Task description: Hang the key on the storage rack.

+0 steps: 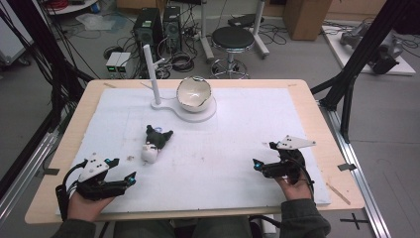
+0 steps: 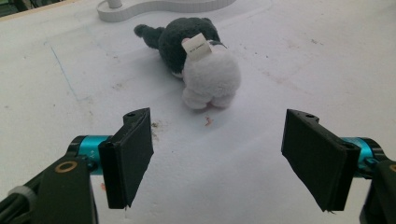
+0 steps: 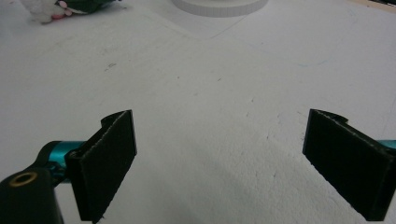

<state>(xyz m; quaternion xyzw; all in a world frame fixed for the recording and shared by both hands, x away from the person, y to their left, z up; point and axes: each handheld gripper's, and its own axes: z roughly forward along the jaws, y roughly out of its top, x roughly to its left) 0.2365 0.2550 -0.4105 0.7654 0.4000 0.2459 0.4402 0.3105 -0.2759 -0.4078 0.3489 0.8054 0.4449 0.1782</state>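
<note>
While both hands rest near the table's (image 1: pixel 307 89) front edge, the left gripper (image 1: pixel 132 177) at the front left corner and the right gripper (image 1: pixel 256 164) toward the front right both stand wide open, holding nothing. Ahead of the left gripper, left of the middle, the plush toy (image 1: pixel 154 143) lies on the white mat (image 1: pixel 237 148). Farther back, near the far edge, the bowl (image 1: pixel 194 93) sits on a white stand (image 1: pixel 163 105).

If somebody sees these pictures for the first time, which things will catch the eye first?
First the dark and white plush toy, lying alone on the white mat left of the middle. Behind it a white bowl sits on a white stand with an upright post. Near the front edge, the left tool and right tool are both open.
</note>
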